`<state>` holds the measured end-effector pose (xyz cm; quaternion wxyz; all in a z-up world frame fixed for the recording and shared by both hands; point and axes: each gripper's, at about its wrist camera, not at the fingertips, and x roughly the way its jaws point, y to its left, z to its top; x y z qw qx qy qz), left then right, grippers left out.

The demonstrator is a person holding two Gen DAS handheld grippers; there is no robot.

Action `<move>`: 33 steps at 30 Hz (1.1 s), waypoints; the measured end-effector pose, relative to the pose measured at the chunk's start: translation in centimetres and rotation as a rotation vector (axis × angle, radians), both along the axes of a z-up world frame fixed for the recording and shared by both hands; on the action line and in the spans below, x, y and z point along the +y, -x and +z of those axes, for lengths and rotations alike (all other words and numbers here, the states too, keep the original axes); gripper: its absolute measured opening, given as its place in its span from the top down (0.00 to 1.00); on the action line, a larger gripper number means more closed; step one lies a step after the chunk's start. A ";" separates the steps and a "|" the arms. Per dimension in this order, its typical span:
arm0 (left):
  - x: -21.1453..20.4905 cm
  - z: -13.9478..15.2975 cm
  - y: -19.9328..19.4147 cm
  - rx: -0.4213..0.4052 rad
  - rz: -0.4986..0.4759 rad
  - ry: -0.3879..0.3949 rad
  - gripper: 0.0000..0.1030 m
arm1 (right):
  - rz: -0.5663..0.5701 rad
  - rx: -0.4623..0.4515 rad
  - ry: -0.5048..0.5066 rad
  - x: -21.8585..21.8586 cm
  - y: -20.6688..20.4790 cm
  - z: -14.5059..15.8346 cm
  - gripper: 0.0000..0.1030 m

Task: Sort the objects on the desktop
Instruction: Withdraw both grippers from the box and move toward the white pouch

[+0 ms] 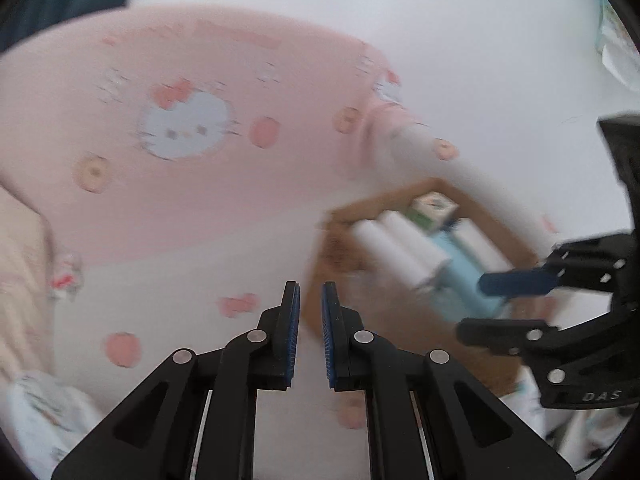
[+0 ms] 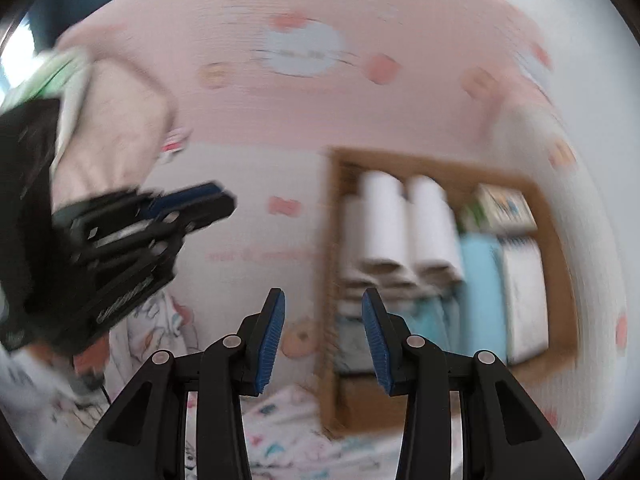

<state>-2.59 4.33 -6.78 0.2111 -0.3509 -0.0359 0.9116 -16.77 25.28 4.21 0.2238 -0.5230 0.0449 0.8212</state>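
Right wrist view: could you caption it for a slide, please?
Open right gripper faces a brown box of white rolls.

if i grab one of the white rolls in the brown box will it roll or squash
The white rolls look like cylinders lying on their sides in the brown box, so a freed one would probably roll. Their ends seem hollow, so a hard squeeze may dent them. They are packed beside a light blue pack, which may drag along. Blur limits certainty.
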 end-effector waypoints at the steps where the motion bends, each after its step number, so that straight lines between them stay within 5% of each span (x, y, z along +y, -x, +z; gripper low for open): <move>1: -0.8 -0.3 0.0 0.007 0.018 0.008 0.90 | 0.040 -0.007 -0.053 -1.0 1.0 -0.3 0.64; 4: -3.9 -1.9 0.5 -0.028 0.087 -0.001 0.90 | 0.123 -0.004 -0.119 -3.1 3.6 -1.0 0.64; 8: -9.1 -3.9 1.8 -0.088 0.218 -0.008 0.90 | 0.170 0.039 -0.045 -4.1 7.3 -2.1 0.64; 13: -14.0 -5.8 2.0 -0.063 0.371 0.097 0.90 | 0.208 0.107 -0.003 -6.5 10.7 -3.7 0.64; 24: -27.7 -11.3 5.2 -0.287 0.765 -0.333 0.89 | 0.244 0.232 0.141 -8.6 17.2 -7.1 0.64; 27: -29.3 -12.1 6.5 -0.317 0.771 -0.415 0.87 | 0.212 0.248 0.166 -7.7 19.3 -8.0 0.64; 33: -29.4 -12.7 9.2 -0.329 0.715 -0.431 0.75 | 0.143 0.264 0.200 -5.0 24.3 -10.4 0.64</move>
